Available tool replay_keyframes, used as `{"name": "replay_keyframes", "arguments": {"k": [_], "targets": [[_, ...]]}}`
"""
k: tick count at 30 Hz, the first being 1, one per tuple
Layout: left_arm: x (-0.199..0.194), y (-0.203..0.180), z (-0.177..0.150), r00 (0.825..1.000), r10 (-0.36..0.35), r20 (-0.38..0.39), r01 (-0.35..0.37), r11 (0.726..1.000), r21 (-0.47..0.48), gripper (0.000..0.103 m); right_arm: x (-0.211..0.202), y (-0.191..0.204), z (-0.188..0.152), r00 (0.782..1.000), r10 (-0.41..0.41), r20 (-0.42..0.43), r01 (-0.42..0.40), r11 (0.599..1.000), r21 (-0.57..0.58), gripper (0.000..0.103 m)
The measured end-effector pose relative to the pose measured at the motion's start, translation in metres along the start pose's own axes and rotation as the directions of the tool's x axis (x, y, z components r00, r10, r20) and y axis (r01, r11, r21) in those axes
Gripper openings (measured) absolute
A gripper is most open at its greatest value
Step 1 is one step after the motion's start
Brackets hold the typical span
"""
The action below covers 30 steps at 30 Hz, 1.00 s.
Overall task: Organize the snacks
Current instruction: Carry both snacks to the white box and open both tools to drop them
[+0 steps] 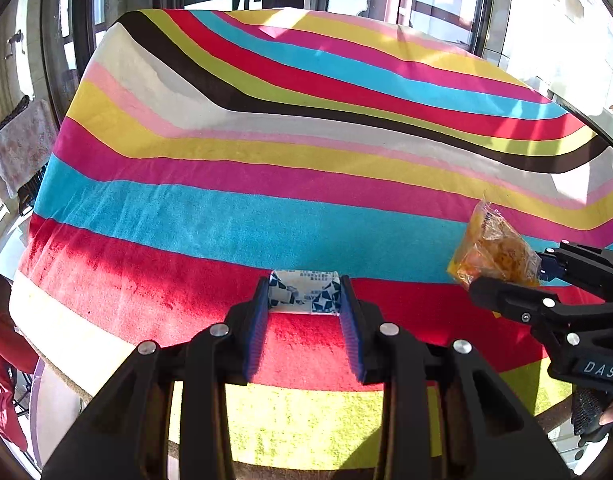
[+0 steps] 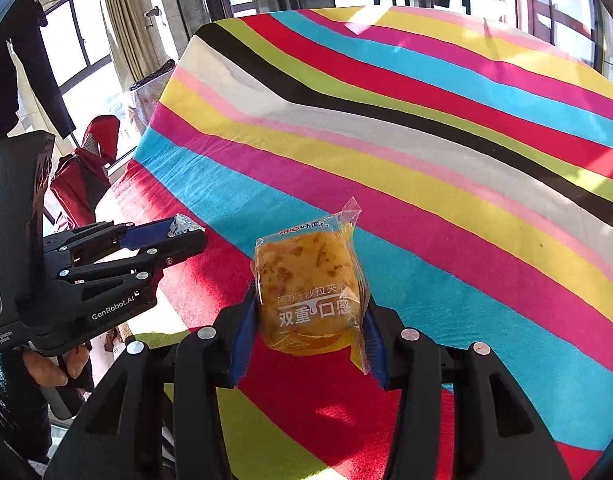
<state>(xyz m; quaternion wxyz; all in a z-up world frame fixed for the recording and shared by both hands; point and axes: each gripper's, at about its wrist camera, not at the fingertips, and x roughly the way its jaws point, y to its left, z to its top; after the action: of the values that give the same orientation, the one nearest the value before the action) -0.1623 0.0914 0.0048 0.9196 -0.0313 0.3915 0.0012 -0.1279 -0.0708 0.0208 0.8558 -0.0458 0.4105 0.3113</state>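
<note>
left gripper (image 1: 304,300) clenched on blue-white packet (image 1: 304,293) — above red stripe of striped cloth (image 1: 266,184) | right gripper (image 2: 310,320) grasping bread bag (image 2: 310,284) — held over cloth

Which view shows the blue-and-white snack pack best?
Left wrist: the blue-and-white pack sits centered between the left gripper jaws, pattern visible. Right wrist shows only a small corner of it, poking past those jaws.
</note>
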Motion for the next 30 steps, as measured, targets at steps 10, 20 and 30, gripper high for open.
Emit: {"name": "replay_keyframes", "arguments": {"k": [10,20,30], "targets": [[-0.037,0.033,-0.021,0.997,0.058,0.047,-0.055,0.997,-0.055,0.034,-0.003,0.049,0.005,0.999,0.042,0.016,-0.04,0.994,-0.103,0.047],[-0.064,0.082,-0.059,0.986,0.164,0.011,-0.161,0.975,-0.15,0.034,0.011,0.111,0.007,0.985,0.167,-0.031,-0.17,0.96,-0.223,0.047],[-0.082,0.135,-0.117,0.957,0.276,-0.085,-0.288,0.917,-0.276,0.034,0.025,0.192,-0.009,0.951,0.266,-0.157,-0.308,0.856,-0.416,0.047]]}}
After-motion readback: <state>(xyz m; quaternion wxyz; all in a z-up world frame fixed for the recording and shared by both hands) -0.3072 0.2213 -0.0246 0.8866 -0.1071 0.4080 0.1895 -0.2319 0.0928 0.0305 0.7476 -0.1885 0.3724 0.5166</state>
